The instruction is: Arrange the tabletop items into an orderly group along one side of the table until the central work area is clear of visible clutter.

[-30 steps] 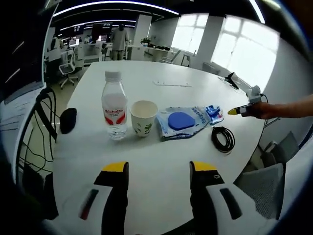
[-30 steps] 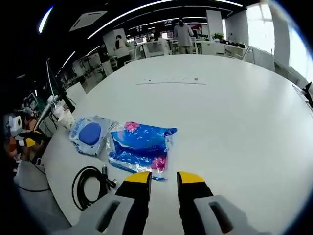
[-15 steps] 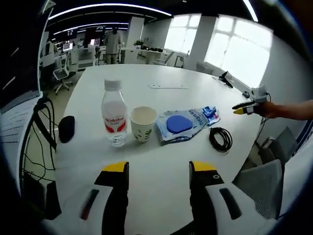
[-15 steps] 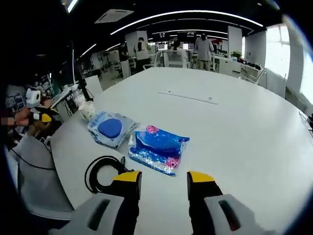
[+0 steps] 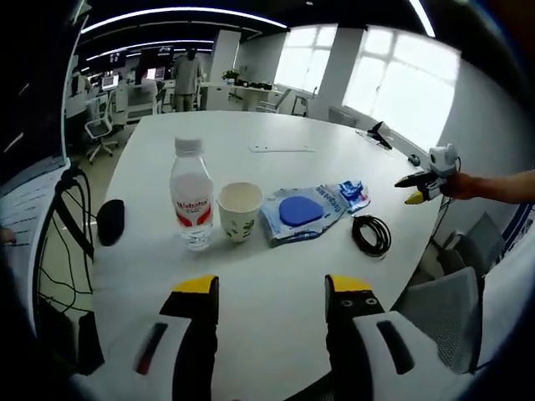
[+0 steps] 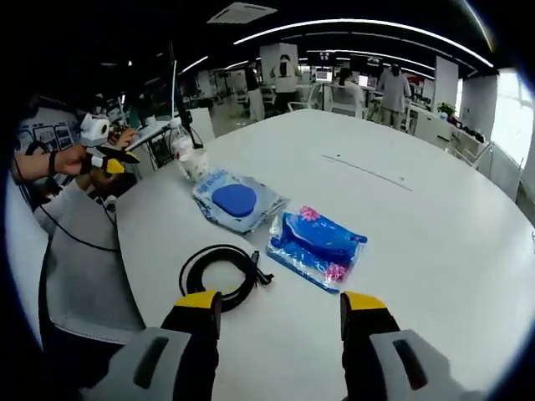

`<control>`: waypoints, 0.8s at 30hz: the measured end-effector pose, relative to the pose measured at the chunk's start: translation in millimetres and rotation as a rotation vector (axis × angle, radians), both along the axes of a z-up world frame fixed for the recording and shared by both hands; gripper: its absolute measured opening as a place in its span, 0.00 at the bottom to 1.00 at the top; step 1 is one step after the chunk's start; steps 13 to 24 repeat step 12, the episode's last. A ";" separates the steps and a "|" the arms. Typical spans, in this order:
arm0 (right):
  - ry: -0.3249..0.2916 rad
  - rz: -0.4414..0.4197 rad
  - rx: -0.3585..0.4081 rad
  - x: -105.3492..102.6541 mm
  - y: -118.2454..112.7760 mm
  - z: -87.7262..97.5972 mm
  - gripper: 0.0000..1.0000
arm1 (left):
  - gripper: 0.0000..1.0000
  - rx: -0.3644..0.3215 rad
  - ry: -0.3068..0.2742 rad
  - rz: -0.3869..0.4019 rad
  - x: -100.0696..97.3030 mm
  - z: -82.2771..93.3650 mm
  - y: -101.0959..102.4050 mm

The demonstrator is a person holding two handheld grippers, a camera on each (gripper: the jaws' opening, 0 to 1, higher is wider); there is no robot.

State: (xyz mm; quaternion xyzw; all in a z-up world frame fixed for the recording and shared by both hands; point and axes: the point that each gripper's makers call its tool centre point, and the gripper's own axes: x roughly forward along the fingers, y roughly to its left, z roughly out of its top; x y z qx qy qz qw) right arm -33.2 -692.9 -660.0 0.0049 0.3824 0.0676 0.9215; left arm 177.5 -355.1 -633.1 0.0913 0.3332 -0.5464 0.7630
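Along the near side of the white table [image 5: 276, 163] stand a clear water bottle [image 5: 191, 196], a paper cup [image 5: 239, 210], a pale pouch with a blue disc [image 5: 303, 211], a small blue packet [image 5: 351, 192] and a coiled black cable [image 5: 370, 234]. My left gripper [image 5: 272, 288] hangs open over the near table edge, empty. My right gripper [image 6: 281, 302] is open and empty, just short of the cable [image 6: 221, 269] and the blue packet [image 6: 318, 248]. The pouch [image 6: 236, 200], cup [image 6: 196, 165] and bottle [image 6: 178, 142] lie beyond. A hand holds the right gripper [image 5: 422, 179] off the table's right edge.
A black mouse [image 5: 110, 221] lies left of the bottle, with hanging cables [image 5: 67, 209] beyond the edge. A thin strip [image 5: 280, 149] lies on the far table. A grey chair [image 5: 443, 309] stands at the right. The far half of the table [image 6: 435, 209] is bare.
My right gripper's jaws have spread wider and it has drawn back from the blue packet, bringing the cable in front. The left gripper has barely moved.
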 end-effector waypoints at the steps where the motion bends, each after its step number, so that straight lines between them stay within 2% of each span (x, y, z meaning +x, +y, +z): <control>1: 0.002 0.014 -0.004 0.6 0.6 -1.2 0.60 | 0.51 0.001 -0.002 0.000 -0.4 0.3 -0.3; 12: 0.022 0.095 -0.011 4.5 12.5 -4.5 0.66 | 0.55 -0.001 -0.020 -0.029 -3.3 5.6 -7.4; 24: 0.022 0.095 -0.011 4.5 12.5 -4.5 0.66 | 0.55 -0.001 -0.020 -0.029 -3.3 5.6 -7.4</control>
